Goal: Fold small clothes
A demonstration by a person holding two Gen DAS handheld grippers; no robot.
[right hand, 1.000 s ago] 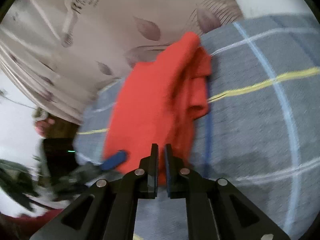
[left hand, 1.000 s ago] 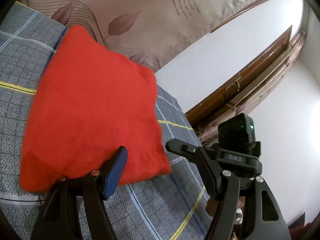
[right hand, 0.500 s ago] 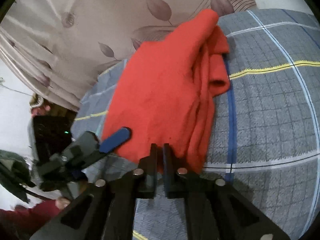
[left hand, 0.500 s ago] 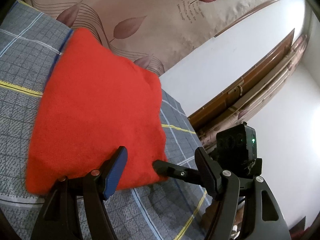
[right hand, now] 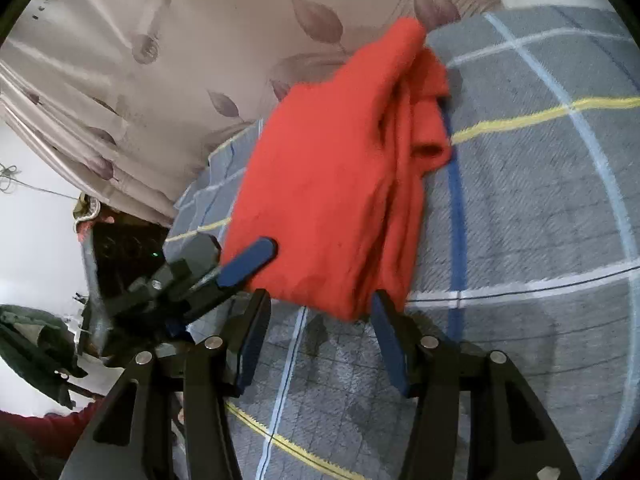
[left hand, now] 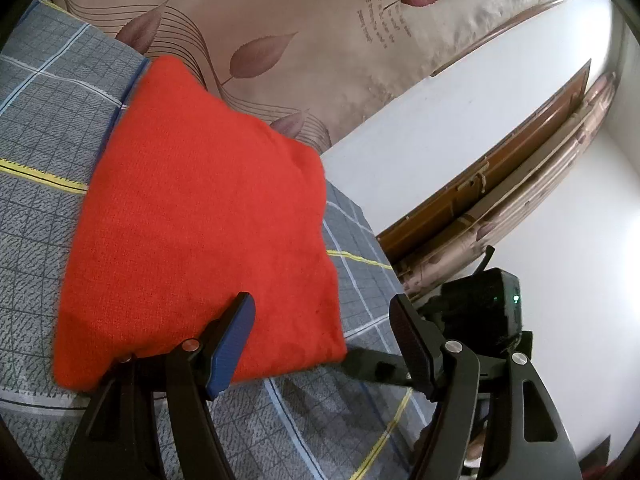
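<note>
A folded red cloth (left hand: 200,220) lies on the grey checked bedspread (left hand: 40,128). In the right wrist view the red cloth (right hand: 332,184) shows several stacked layers along its right edge. My left gripper (left hand: 324,336) is open at the cloth's near edge, its blue-padded left finger over the cloth. It also shows in the right wrist view (right hand: 240,264). My right gripper (right hand: 320,332) is open, its fingers on either side of the cloth's near corner, holding nothing. Its finger shows in the left wrist view (left hand: 376,364), at the cloth's right corner.
A beige curtain with leaf print (left hand: 320,40) hangs behind the bed. A white wall and a wooden frame (left hand: 480,184) stand to the right. The bedspread (right hand: 540,200) extends to the right of the cloth.
My right gripper was shut on the cloth's near edge and has now opened and let it go. The cloth has settled flat. My left gripper stays open and has shifted little.
</note>
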